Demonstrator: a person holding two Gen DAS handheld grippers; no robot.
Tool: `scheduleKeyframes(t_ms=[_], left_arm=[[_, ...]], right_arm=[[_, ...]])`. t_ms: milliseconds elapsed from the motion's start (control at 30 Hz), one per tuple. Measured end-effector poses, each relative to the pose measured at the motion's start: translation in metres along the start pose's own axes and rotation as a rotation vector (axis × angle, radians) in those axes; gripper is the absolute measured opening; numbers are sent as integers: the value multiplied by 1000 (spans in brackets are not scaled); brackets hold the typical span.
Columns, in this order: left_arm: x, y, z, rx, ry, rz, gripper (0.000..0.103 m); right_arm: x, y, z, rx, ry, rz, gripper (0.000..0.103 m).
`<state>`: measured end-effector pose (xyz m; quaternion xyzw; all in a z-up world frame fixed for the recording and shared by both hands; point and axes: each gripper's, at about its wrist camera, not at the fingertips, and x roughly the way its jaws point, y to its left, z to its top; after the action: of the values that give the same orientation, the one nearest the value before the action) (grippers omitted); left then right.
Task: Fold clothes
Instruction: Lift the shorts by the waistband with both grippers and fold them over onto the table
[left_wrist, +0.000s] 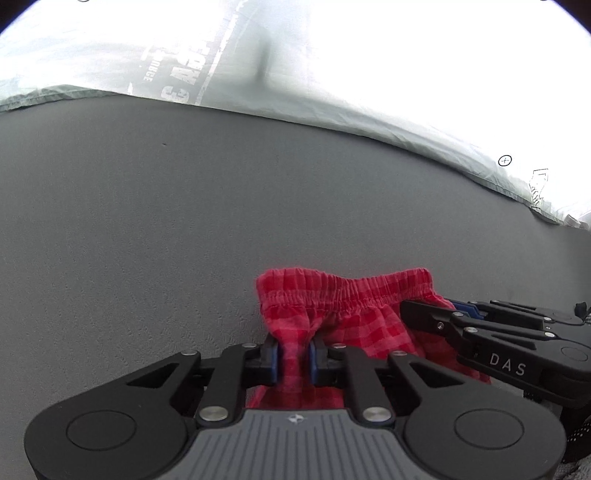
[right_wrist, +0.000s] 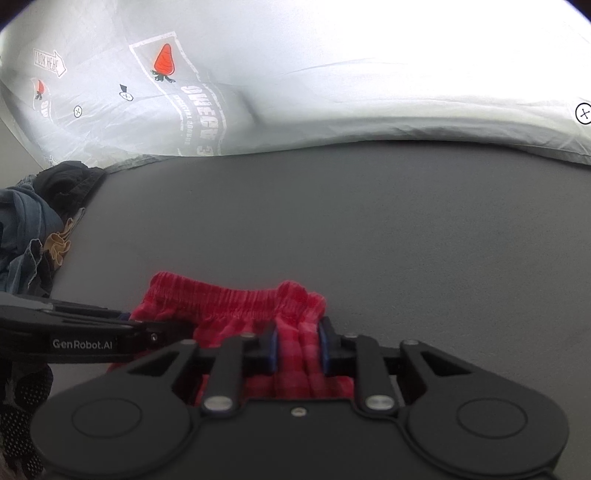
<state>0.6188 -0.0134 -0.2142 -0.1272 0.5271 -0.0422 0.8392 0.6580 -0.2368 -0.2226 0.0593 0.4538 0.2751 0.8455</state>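
Red checked shorts (left_wrist: 343, 295) with a gathered elastic waistband lie bunched on a dark grey surface (left_wrist: 184, 221). My left gripper (left_wrist: 294, 360) is shut on a fold of the red cloth just below the waistband's left end. The right gripper (left_wrist: 417, 308) comes in from the right in the left wrist view and bites the cloth at the other side. In the right wrist view the shorts (right_wrist: 229, 295) fill the lower middle, and my right gripper (right_wrist: 298, 354) is shut on a bunched fold near the waistband's right end. The left gripper (right_wrist: 173, 334) reaches in from the left.
A pale printed sheet (right_wrist: 332, 110) with a strawberry picture covers the far side beyond the grey surface. A heap of dark and denim clothes (right_wrist: 33, 221) lies at the left edge in the right wrist view. A dotted glove (right_wrist: 22, 398) shows at lower left.
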Motion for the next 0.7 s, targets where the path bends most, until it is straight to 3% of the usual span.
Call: scheduleKeyframes(t_ms=[167,333,433,533,600,700], left_arm=[[-29,-3,4,-47,-39,-40,6],[-96,-19,-15,42,-166,-61,6],[-139,-30,-44,134,-246,-53,6],[-171,-44,-87,260,-300,-25,6],[-190,-52,-116,337,-321,-10,6],[-204,-57,-159,418,-293,-4,6]], right_arm=[[-28,12,1,-99,-86,26,11],[-96,28,-13,-208,-290,97,11],[-144,43,-36,-293,-401,125,11],[-180,59,-65,-368,-456,131,11],[-200,69,-90,-417,-467,127,11],[-218,79,-127,-473,-432,131,12]])
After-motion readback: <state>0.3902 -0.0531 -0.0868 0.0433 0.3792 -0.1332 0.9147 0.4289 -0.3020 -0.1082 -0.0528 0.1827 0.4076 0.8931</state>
